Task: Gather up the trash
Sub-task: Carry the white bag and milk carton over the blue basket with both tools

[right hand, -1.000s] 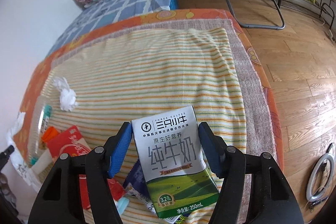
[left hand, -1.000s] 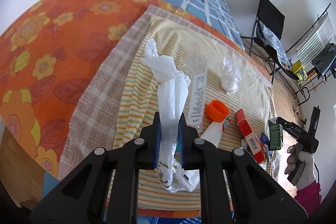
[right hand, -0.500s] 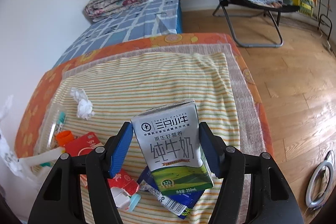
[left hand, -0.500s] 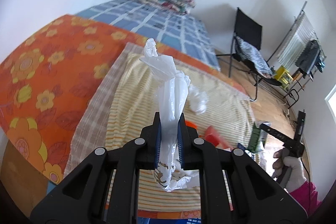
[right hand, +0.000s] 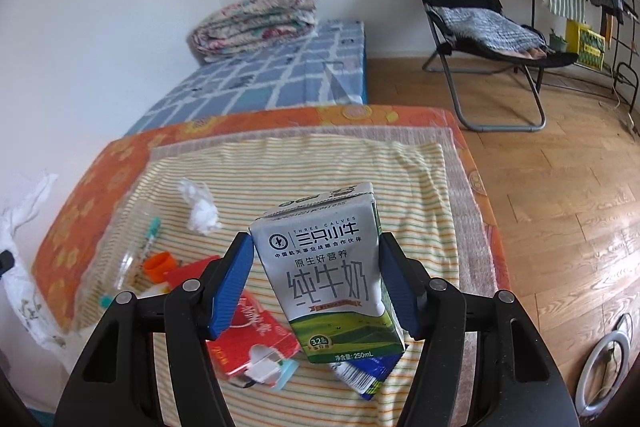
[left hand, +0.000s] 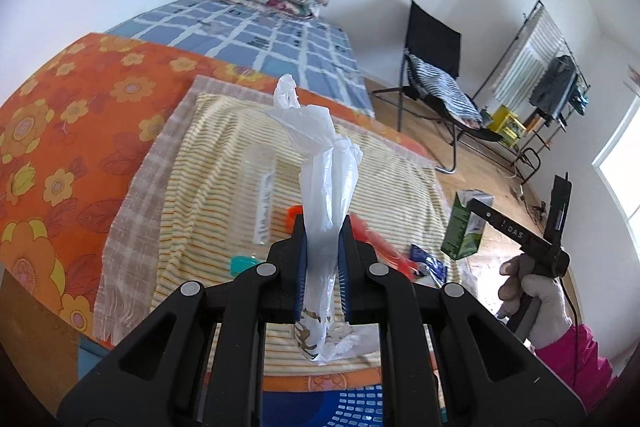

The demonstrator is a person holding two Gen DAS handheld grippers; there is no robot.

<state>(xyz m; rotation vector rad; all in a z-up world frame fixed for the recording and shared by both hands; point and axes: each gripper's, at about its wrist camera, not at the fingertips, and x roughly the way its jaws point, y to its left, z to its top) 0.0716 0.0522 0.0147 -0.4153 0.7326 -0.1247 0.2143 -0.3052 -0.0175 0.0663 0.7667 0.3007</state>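
My left gripper is shut on a white plastic bag, held up above the bed's near edge. My right gripper is shut on a grey and green milk carton, lifted off the striped cloth; the carton also shows in the left wrist view. On the cloth lie a clear plastic bottle, an orange cap, a crumpled white tissue, a red packet and a blue wrapper.
An orange flowered sheet covers the bed, with a folded quilt at the far end. A black folding chair and a clothes rack stand on the wooden floor to the right. A blue basket sits below my left gripper.
Both grippers have risen and pulled back from the cloth. The bag and the milk carton have come up with them, the carton tilting a little.
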